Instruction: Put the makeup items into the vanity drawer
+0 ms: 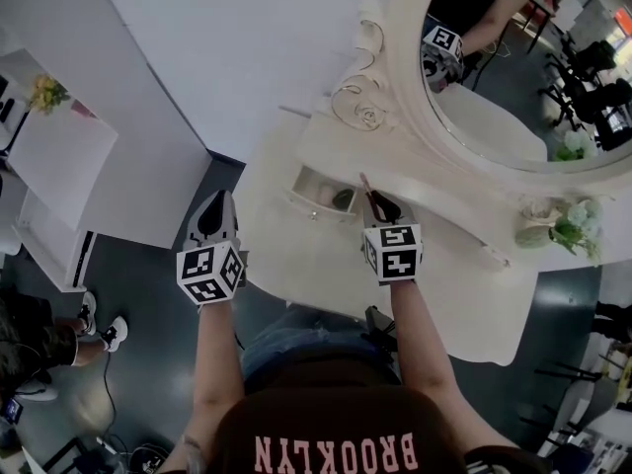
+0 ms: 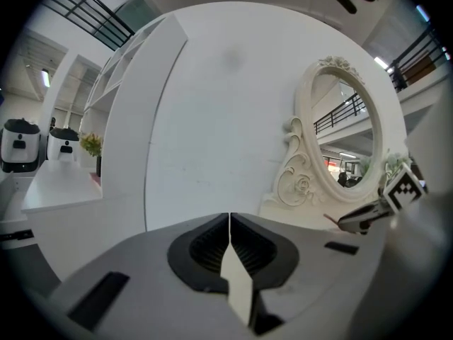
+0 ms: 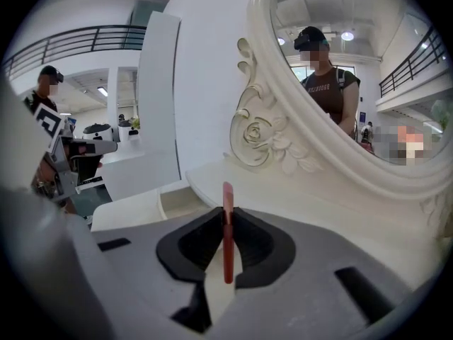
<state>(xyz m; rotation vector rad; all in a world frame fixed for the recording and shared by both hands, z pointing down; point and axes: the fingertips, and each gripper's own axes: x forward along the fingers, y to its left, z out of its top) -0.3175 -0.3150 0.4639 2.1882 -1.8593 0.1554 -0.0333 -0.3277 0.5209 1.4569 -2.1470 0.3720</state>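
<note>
The cream vanity [image 1: 326,260] has a small drawer [image 1: 308,203] pulled open at its back left, with two round makeup items inside. My right gripper [image 1: 380,203] hovers over the tabletop just right of that drawer, shut on a thin red makeup pencil [image 1: 366,188] that sticks out past its tips. In the right gripper view the red makeup pencil [image 3: 227,222] stands pinched between the closed jaws of the right gripper [image 3: 228,214], and the drawer [image 3: 177,202] lies ahead to the left. My left gripper [image 1: 219,205] hangs left of the vanity over the dark floor, the left gripper [image 2: 230,227] shut and empty.
An oval mirror [image 1: 513,87] in an ornate frame rises behind the tabletop. A pot of pale flowers [image 1: 563,227] stands at the vanity's right end. A white cabinet [image 1: 59,166] and a white wall panel [image 1: 237,38] flank the left. Someone's shoes [image 1: 99,329] rest on the floor.
</note>
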